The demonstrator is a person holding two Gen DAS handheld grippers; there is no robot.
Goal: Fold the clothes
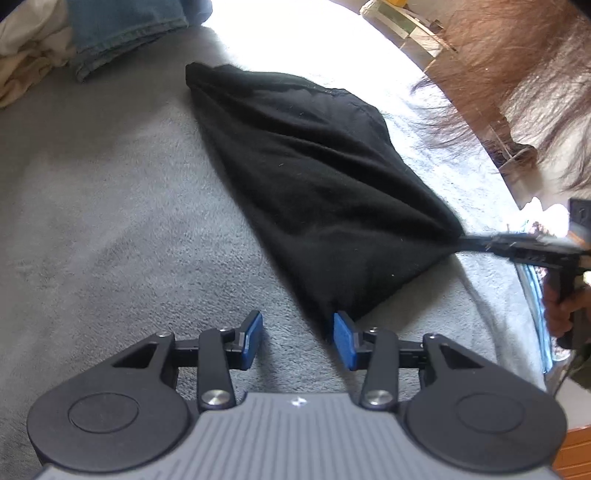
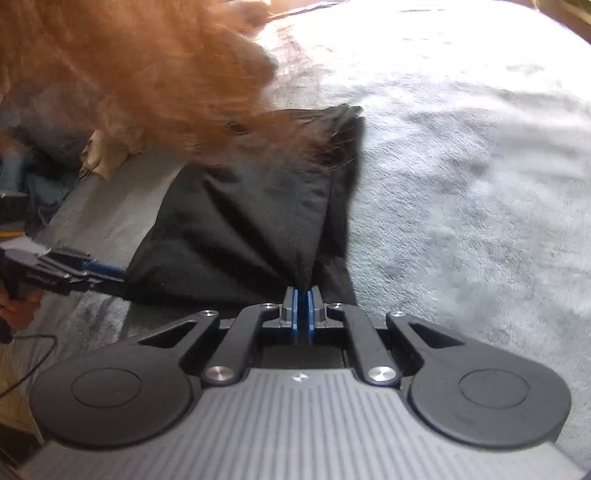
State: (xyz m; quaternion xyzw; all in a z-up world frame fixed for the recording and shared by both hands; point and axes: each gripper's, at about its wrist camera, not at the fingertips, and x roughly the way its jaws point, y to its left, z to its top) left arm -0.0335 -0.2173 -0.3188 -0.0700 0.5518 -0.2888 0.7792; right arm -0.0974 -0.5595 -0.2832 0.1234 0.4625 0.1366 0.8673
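A wide grey plush blanket (image 1: 110, 206) covers the whole surface, dull grey on the near left of the left wrist view and washed out to white by bright light at the far right. In the right wrist view the same blanket (image 2: 461, 177) fills the right half, again glaring white toward the far edge.

On it lies the black soft-knit garment (image 1: 314, 177), a folded, wedge-like shape that runs from a far corner down toward the near side, its surface drawn into creases that converge on its right corner. In the right wrist view the garment (image 2: 236, 221) sits in the middle, with creases fanning out from its near edge.

Long reddish-brown hair (image 2: 147, 74) of the person hangs over the far left of that view and blurs the garment's far part; it also shows at the far right of the left wrist view (image 1: 524, 85).

At the far left lie folded blue denim jeans (image 1: 122, 33) and, beside them, a crumpled cream cloth (image 1: 26, 55).

The right gripper (image 2: 303, 301) is closed, its blue pads pinching a gathered bit of the garment's near edge. From the left wrist view it (image 1: 465, 242) enters from the right, clamped on the garment's right corner, held by a hand (image 1: 561, 310).

The left gripper (image 1: 298, 334) stands part open; its right pad is at the garment's near corner, the left pad over bare blanket, with no cloth pressed between them.
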